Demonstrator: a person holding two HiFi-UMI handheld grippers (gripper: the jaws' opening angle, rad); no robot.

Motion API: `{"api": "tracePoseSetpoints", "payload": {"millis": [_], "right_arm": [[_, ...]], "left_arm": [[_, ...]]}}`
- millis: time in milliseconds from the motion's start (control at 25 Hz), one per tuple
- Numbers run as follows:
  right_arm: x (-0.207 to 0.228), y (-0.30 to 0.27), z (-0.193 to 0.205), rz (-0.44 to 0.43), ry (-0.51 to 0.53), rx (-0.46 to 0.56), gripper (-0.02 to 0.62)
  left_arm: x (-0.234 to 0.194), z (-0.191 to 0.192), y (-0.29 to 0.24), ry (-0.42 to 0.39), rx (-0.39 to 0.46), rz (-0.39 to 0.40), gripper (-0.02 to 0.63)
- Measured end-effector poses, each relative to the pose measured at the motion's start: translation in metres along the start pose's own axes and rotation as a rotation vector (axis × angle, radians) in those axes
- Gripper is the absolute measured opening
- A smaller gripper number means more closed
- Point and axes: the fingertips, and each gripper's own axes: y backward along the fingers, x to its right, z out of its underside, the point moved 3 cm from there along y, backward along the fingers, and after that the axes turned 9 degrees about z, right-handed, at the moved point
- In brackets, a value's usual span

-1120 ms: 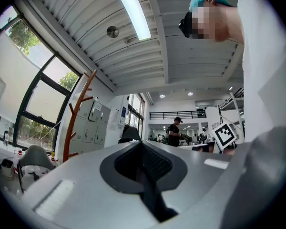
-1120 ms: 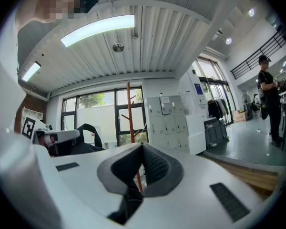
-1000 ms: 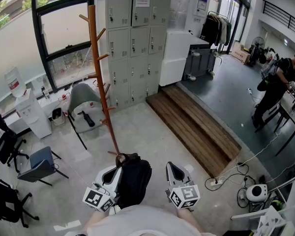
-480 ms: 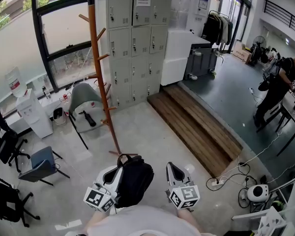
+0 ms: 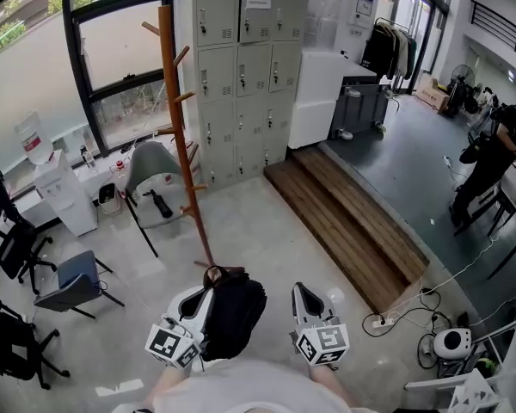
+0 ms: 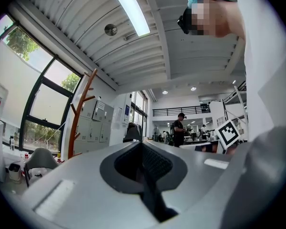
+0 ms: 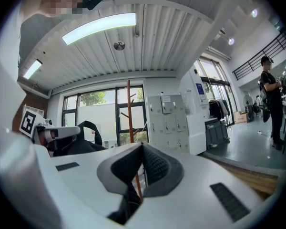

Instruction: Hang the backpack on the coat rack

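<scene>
The black backpack hangs off the floor at the right side of my left gripper, whose jaws are shut; the exact grip point on its strap is hidden. Its handle loop sticks up just past the fingertips. In the right gripper view the backpack shows behind the left gripper. My right gripper is beside it, shut and holding nothing. The tall wooden coat rack stands ahead on the floor, a few steps away, and also shows as the coat rack and the coat rack.
Grey lockers stand behind the rack. A grey chair is just left of its base, with office chairs further left. A wooden step runs to the right. Cables and a power strip lie right. A person stands far right.
The backpack has swung slightly beside the left gripper. The coat rack sits a little further right in the head view. Both grippers keep their places and stay shut.
</scene>
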Motion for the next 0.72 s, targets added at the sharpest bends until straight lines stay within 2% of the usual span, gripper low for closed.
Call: {"api": "tracePoseSetpoints", "payload": {"millis": [280,720], "right_arm": [[0.014,0.001,0.003,-0.046,-0.004,-0.02,0.008],[0.035,0.0,0.006,-0.111,-0.005,-0.034,0.008]], "left_arm": [[0.008,-0.002,-0.008,-0.001,-0.002,-0.05,0.012],[0.024,-0.01,-0.016,-0.015,0.042,-0.128,0.012]]}}
